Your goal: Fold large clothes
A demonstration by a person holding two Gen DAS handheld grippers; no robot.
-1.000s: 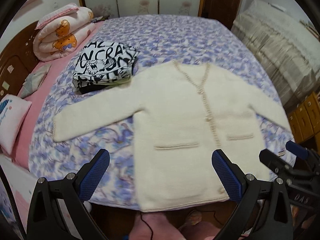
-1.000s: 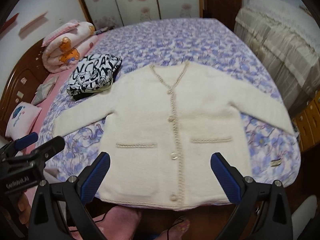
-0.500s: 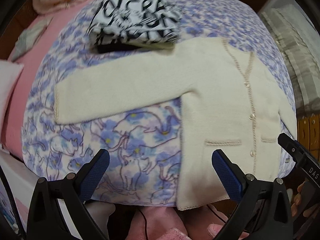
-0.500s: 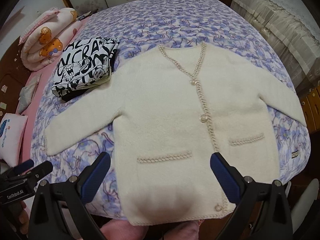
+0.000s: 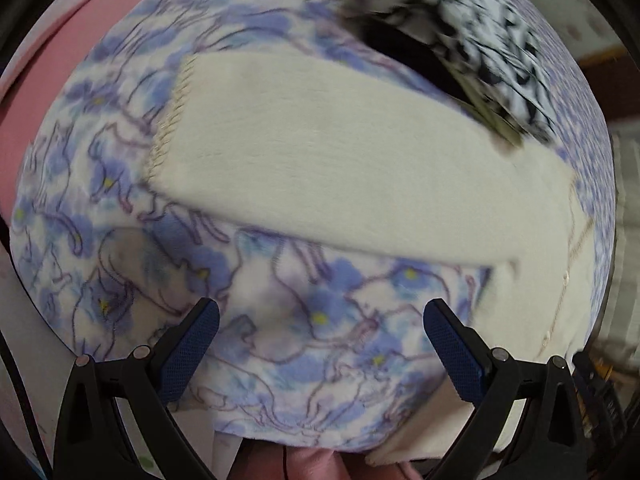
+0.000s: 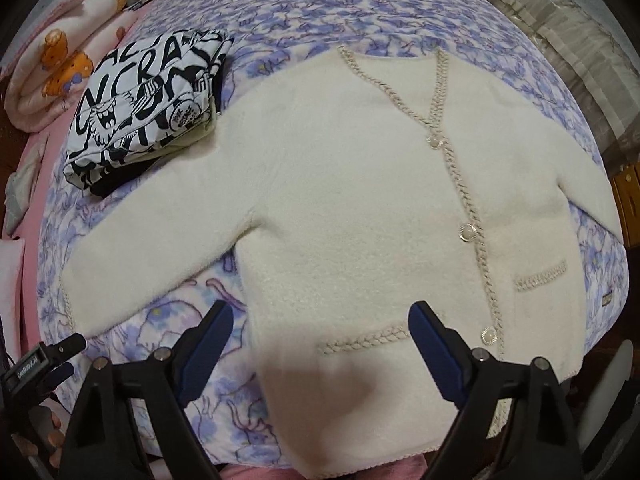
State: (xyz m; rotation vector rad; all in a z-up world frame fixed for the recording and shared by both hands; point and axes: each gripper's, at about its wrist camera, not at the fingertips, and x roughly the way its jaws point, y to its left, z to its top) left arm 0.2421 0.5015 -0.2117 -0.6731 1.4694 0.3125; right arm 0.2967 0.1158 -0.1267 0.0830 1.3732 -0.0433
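Both tongs point down: left gripper (image 5: 320, 336) gapes wide over bare bedspread, right gripper (image 6: 320, 336) is closing, gripping nothing. Readable lettering "CRA" sits on the folded black-and-white graffiti-print garment (image 6: 144, 108), far left. Fluffy cream button-front cardigan with braided trim (image 6: 360, 200) lies flat, buttoned, sleeves spread, on the purple floral cat-print bedspread (image 6: 360, 12).

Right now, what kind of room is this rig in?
Most likely a home bedroom: a bed under a floral blanket, a rolled bear-print quilt at its head, and a cream cardigan spread flat on it.
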